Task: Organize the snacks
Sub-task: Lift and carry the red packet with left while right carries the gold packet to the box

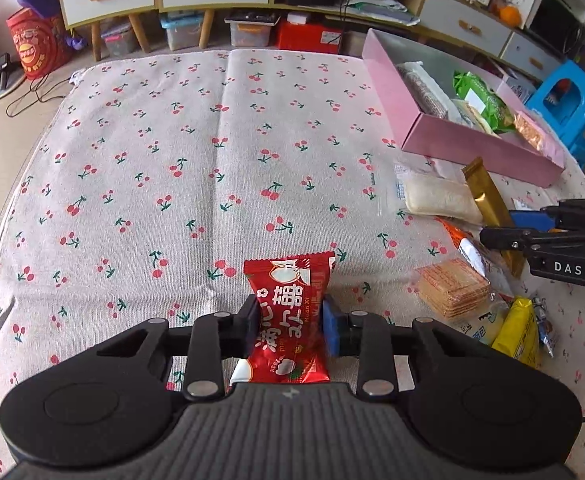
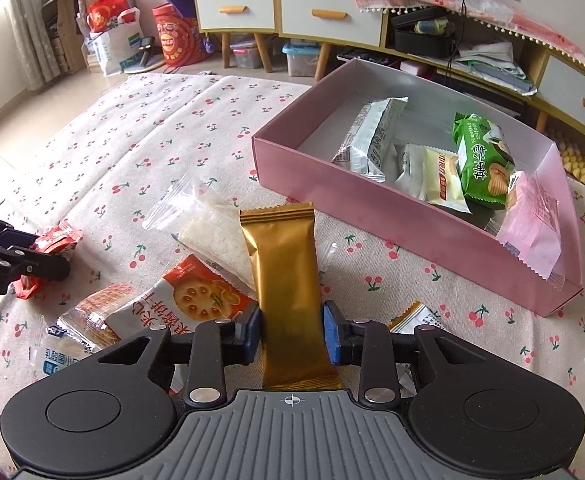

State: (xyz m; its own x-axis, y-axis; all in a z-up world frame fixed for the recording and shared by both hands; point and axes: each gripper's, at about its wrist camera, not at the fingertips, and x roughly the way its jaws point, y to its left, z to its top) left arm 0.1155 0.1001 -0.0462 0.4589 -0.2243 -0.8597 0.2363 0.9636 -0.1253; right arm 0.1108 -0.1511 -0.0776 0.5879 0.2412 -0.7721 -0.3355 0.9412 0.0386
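My left tongs (image 1: 290,322) are clamped on a red packet (image 1: 290,316), pinched at its waist, well to the left of the pink box (image 2: 392,220) and low over the cherry-print cloth (image 1: 172,160). My right tongs (image 2: 291,332) grip a gold bar (image 2: 286,280) across its middle, just in front of the box's near wall.

The box already holds a silver pack (image 2: 368,136), a cream packet (image 2: 444,178), a green bag (image 2: 482,160) and a pink packet (image 2: 532,220) leaning over the near rim, so I judge the job roughly half done.

Still loose on the cloth, in front of the box and to its left: a clear rice-cake pack (image 2: 216,236), an orange cracker bag (image 2: 196,300), a clear wafer pack (image 2: 88,316) and, seen from the left tongs, a yellow packet (image 1: 520,330). Both held snacks need carrying over the rim, then those.
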